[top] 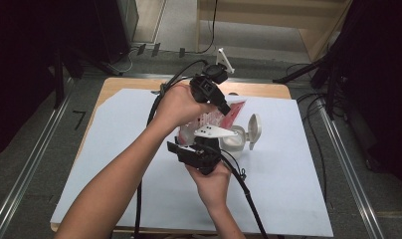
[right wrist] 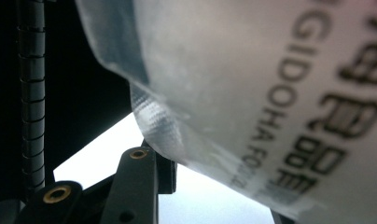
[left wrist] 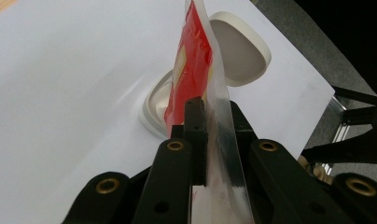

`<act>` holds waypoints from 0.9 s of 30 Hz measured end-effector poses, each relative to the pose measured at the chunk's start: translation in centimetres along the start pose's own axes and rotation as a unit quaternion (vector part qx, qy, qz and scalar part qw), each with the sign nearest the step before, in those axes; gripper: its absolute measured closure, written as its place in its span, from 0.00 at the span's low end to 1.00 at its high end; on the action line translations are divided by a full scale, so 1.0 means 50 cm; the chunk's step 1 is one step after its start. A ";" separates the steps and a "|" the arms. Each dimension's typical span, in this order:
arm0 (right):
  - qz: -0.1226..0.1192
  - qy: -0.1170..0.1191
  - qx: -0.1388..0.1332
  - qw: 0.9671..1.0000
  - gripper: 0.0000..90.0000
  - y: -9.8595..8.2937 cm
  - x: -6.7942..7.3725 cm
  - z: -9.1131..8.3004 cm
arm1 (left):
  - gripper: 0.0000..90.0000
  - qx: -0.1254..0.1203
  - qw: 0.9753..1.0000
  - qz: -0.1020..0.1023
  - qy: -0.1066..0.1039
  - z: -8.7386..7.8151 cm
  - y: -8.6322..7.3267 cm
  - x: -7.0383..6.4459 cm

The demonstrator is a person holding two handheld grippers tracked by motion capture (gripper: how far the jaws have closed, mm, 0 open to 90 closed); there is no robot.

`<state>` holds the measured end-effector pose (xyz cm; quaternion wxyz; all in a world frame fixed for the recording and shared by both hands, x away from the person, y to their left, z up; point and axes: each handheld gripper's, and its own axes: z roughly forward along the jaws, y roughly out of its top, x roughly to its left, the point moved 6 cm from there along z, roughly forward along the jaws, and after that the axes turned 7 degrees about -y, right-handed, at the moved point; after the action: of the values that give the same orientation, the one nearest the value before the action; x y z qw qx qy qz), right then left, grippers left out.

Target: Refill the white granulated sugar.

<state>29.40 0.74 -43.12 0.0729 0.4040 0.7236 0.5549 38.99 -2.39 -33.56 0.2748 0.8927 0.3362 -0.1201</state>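
Observation:
A red and white pouch (top: 207, 121) hangs upright above the table between both grippers. My left gripper (top: 228, 109) comes at it from the far side and is shut on its upper edge; in the left gripper view the jaws (left wrist: 214, 107) pinch the clear seam of the pouch (left wrist: 191, 60). My right gripper (top: 203, 147) is below, at the pouch's lower part. In the right gripper view the printed pouch (right wrist: 252, 70) lies across the jaws of my right gripper (right wrist: 221, 186) and hides the right one. A white container (top: 235, 142) with its lid (top: 254, 128) flipped open stands just right of the pouch.
A white sheet (top: 139, 164) covers the wooden table (top: 114, 84). Black cables (top: 249, 194) trail from both grippers over the table. The container (left wrist: 151, 109) and its lid (left wrist: 240, 51) lie just beyond the pouch, near the sheet's edge.

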 end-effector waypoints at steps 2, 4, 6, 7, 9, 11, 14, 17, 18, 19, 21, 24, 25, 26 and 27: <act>-0.001 -0.001 0.001 1.000 0.71 -0.001 0.000 -0.001 | 0.93 0.000 1.000 0.000 -0.001 0.000 0.000 0.000; -0.002 -0.001 0.001 1.000 0.71 -0.001 0.000 -0.001 | 0.93 0.001 1.000 0.001 -0.001 0.000 -0.001 0.000; -0.004 -0.001 0.001 1.000 0.71 -0.002 0.000 -0.001 | 0.93 0.003 1.000 -0.001 -0.002 0.000 -0.002 0.001; -0.008 -0.002 0.000 1.000 0.71 -0.003 0.000 0.000 | 0.93 0.003 1.000 -0.001 -0.002 0.000 -0.004 0.003; -0.011 -0.004 0.002 1.000 0.71 -0.004 0.001 0.002 | 0.93 0.005 1.000 -0.004 -0.006 -0.002 -0.008 0.005; -0.013 -0.007 0.005 1.000 0.71 -0.007 0.002 0.004 | 0.93 0.004 1.000 -0.004 -0.007 -0.004 -0.012 0.008; -0.014 -0.010 0.006 1.000 0.71 -0.010 0.004 0.006 | 0.93 0.007 1.000 0.001 -0.008 -0.004 -0.017 0.007; -0.018 -0.014 0.001 1.000 0.71 -0.015 0.008 0.007 | 0.93 0.004 1.000 0.011 -0.006 -0.002 -0.021 0.002; -0.019 -0.013 0.001 1.000 0.71 -0.018 0.009 0.006 | 0.93 0.005 1.000 0.017 -0.005 -0.003 -0.024 -0.001; -0.020 -0.014 0.001 1.000 0.70 -0.020 0.009 0.006 | 0.93 0.002 1.000 0.020 -0.004 -0.002 -0.026 -0.003; -0.022 -0.015 -0.001 1.000 0.69 -0.023 0.010 0.006 | 0.93 -0.003 1.000 0.023 -0.006 -0.003 -0.033 -0.005; -0.025 -0.018 -0.002 1.000 0.71 -0.031 0.013 0.008 | 0.93 -0.011 1.000 0.024 -0.008 -0.003 -0.040 -0.005; -0.024 -0.017 -0.002 1.000 0.71 -0.031 0.013 0.007 | 0.93 -0.011 1.000 0.024 -0.008 -0.003 -0.040 -0.005; -0.024 -0.016 -0.003 1.000 0.71 -0.030 0.014 0.006 | 0.93 -0.010 1.000 0.021 -0.012 -0.004 -0.038 -0.004; -0.021 -0.016 -0.004 1.000 0.71 -0.028 0.015 0.005 | 0.93 -0.009 1.000 0.017 -0.015 -0.004 -0.036 -0.005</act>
<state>28.33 1.36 -44.18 0.0975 0.3970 0.7287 0.5494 37.61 -1.31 -34.04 0.2895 0.8939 0.3181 -0.1261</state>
